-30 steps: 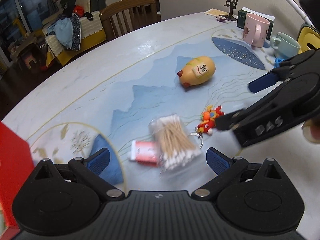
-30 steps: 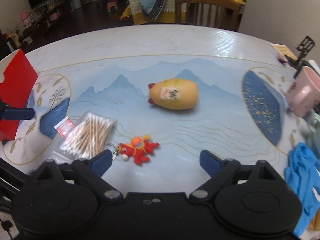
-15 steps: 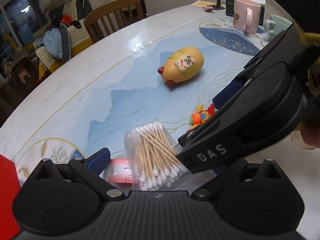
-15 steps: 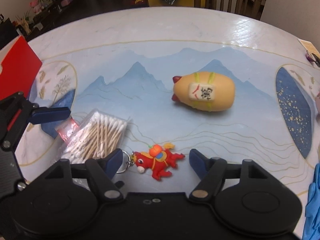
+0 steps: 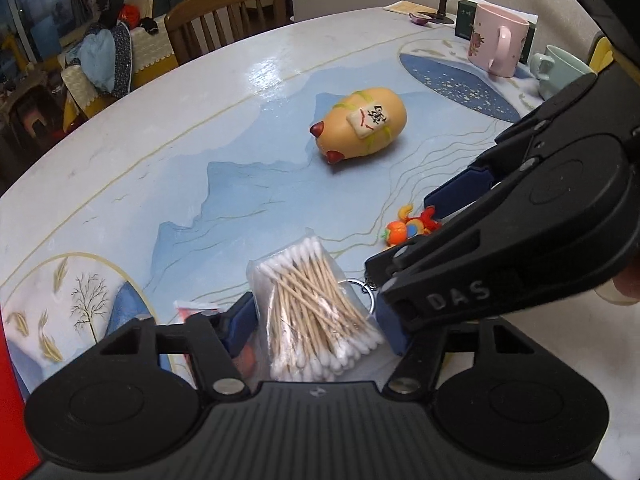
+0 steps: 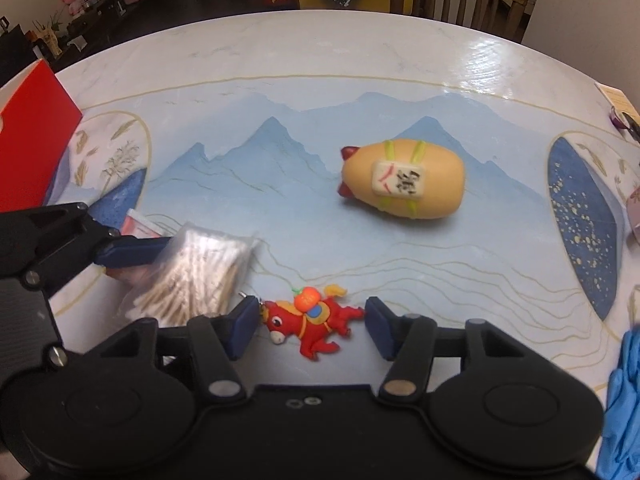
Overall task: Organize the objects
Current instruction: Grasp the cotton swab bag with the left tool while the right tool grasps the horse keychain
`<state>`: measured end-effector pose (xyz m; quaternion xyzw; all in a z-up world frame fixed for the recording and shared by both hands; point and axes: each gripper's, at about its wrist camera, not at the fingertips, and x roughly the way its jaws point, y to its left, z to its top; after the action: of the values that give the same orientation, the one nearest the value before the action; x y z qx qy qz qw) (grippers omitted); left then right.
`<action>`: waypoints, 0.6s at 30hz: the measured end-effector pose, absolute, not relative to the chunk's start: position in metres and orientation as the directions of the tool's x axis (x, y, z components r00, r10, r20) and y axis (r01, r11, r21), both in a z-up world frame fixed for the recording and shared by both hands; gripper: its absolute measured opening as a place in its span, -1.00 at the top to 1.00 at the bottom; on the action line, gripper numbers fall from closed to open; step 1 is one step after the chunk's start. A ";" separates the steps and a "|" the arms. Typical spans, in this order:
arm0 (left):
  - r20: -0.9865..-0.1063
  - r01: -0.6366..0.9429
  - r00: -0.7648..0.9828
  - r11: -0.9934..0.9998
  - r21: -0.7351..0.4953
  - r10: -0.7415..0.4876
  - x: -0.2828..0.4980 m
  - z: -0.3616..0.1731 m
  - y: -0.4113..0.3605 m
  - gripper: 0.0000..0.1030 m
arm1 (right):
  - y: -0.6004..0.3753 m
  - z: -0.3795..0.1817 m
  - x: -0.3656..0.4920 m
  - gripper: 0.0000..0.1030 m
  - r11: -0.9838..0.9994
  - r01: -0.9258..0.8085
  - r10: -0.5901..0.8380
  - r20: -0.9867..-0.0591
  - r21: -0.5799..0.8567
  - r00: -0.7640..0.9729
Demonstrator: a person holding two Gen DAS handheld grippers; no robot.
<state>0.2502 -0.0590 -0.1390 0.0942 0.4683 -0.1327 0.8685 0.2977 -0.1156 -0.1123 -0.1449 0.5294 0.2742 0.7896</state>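
Note:
A clear bag of cotton swabs (image 5: pixel 316 304) lies on the painted table (image 5: pixel 224 152). My left gripper (image 5: pixel 316 324) is over the bag, jaws closing, both blue pads against its sides. In the right wrist view the bag (image 6: pixel 200 276) is blurred, and one left finger (image 6: pixel 132 250) touches it. A red toy horse keychain (image 6: pixel 310 320) lies between the pads of my right gripper (image 6: pixel 311 328). Its jaws are closing, and the pads stand just off the horse's head and tail. The left wrist view shows the right gripper (image 5: pixel 416 232) straddling the horse (image 5: pixel 412 228).
A yellow pig-shaped toy (image 6: pixel 404 184) lies mid-table. A red and white packet (image 6: pixel 140 226) sits beside the swabs, and a red box (image 6: pixel 32 132) stands at the left edge. A pink mug (image 5: pixel 496 40) and a pale green cup (image 5: pixel 560 68) stand far right. Blue gloves (image 6: pixel 624 392) lie near right.
Both grippers sank toward the table and their jaws narrowed. The left one came down around the swab bag, the right one around the horse keychain.

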 end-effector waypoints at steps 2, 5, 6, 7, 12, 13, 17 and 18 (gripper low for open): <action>-0.841 0.313 0.523 0.949 0.035 -0.142 0.250 -0.138 -0.058 -0.17 | -0.123 -0.112 0.299 -0.12 0.812 -0.580 0.284 -0.915 0.070 0.287; -0.843 0.292 0.515 0.956 0.005 -0.153 0.253 -0.137 -0.054 -0.17 | -0.133 -0.112 0.297 -0.12 0.817 -0.571 0.285 -0.914 0.073 0.290; -0.848 0.289 0.505 0.957 -0.011 -0.162 0.255 -0.137 -0.053 -0.17 | -0.137 -0.112 0.295 -0.12 0.819 -0.569 0.285 -0.913 0.073 0.293; -0.852 0.288 0.497 0.957 -0.020 -0.167 0.255 -0.138 -0.052 -0.17 | -0.141 -0.111 0.295 -0.12 0.827 -0.558 0.283 -0.912 0.075 0.296; -0.858 0.289 0.479 0.956 -0.044 -0.184 0.258 -0.138 -0.051 -0.17 | -0.160 -0.111 0.293 -0.11 0.849 -0.519 0.290 -0.909 0.100 0.300; -0.860 0.290 0.477 0.956 -0.042 -0.182 0.259 -0.138 -0.051 -0.17 | -0.163 -0.111 0.292 -0.11 0.852 -0.513 0.293 -0.908 0.106 0.300; -0.863 0.306 0.482 0.952 0.006 -0.149 0.257 -0.137 -0.057 0.15 | -0.175 -0.109 0.286 -0.05 0.866 -0.484 0.301 -0.905 0.128 0.299; -0.864 0.308 0.481 0.951 0.005 -0.151 0.256 -0.136 -0.057 0.18 | -0.176 -0.109 0.284 -0.05 0.868 -0.479 0.304 -0.904 0.133 0.300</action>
<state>0.2559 -0.0573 -0.1360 0.0797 0.4915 -0.1340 0.8568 0.2836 -0.1765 -0.1090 -0.0810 0.5391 0.2440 0.8021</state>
